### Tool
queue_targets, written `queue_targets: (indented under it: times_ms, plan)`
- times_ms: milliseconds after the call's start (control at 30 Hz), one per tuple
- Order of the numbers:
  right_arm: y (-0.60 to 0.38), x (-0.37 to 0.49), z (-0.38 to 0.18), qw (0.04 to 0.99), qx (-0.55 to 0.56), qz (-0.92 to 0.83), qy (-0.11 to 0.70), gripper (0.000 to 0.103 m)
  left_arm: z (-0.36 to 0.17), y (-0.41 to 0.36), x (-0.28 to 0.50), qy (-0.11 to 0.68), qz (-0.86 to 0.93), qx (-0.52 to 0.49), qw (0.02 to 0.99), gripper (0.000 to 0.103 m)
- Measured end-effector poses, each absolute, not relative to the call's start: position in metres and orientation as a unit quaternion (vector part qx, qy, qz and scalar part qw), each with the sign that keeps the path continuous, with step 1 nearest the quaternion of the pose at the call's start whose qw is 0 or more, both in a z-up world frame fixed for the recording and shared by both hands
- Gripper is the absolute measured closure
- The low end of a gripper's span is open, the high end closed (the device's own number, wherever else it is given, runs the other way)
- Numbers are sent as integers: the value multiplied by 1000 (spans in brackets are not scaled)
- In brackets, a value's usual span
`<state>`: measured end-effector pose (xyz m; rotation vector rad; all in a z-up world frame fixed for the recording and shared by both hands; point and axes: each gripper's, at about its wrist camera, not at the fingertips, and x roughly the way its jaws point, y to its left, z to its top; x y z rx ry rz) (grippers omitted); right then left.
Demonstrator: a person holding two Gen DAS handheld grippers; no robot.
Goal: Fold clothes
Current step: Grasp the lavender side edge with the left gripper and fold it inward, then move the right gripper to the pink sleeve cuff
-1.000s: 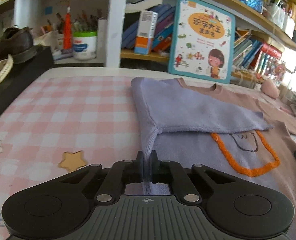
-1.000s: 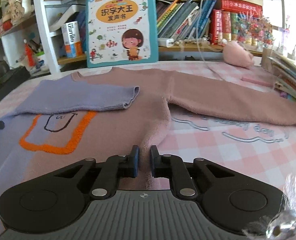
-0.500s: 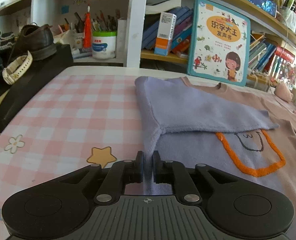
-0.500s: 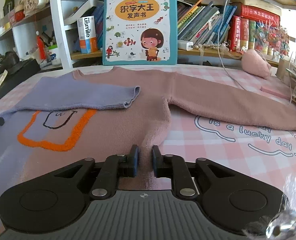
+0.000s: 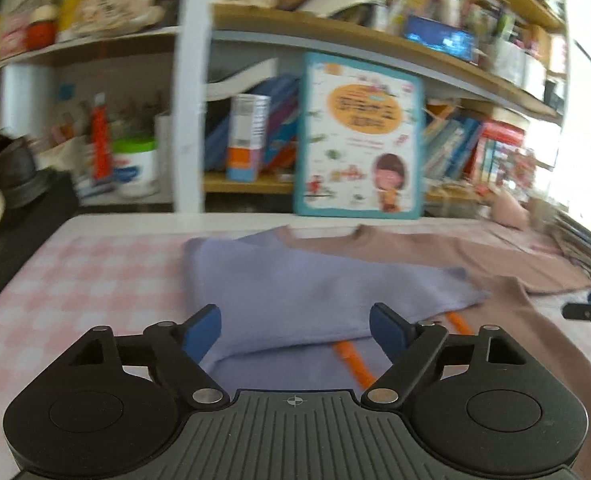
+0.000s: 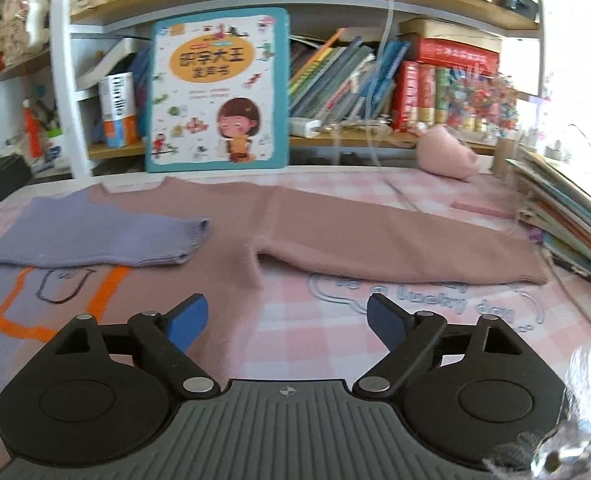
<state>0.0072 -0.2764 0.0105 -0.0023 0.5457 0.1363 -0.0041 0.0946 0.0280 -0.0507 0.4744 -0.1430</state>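
Left view: the left gripper (image 5: 294,326), a second ago pinching the sweater (image 5: 295,292) edge, now gapes empty above the folded-in lilac sleeve (image 5: 335,288), centre frame.

Right view: the right gripper (image 6: 286,318) has released too; the pink sleeve (image 6: 395,236) lies outstretched, right of centre, probably next.

My left gripper (image 5: 295,326): black plastic body, grey ribbed centre plate along the bottom of the frame with a small white crosshair mark at its top edge. Two round black housings, lower left and lower right, each with a raised disc. Black angular linkage arms, triangular cutouts, silver round screws at the pivots. Fingertips (image 5: 201,328) carry blue pads.

My right gripper (image 6: 286,318): same build, black shell, grey ribbed plate, white crosshair mark, silver screws, blue pads on the fingertips (image 6: 385,320). Clear shiny plastic wrap shows at the lower right of that frame, with a small metal fitting inside it.
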Motion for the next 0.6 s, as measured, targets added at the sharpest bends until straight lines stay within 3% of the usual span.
queue_targets:
  times_ms: [333,600]
  plan:
    - [-296,31,15,967,-34,-6,254,11,9,59,13,252,-133,28,958,13]
    - [-313,58,17,962,-74,-59,258,9,-2,70,9,285,-148,9,947,7]
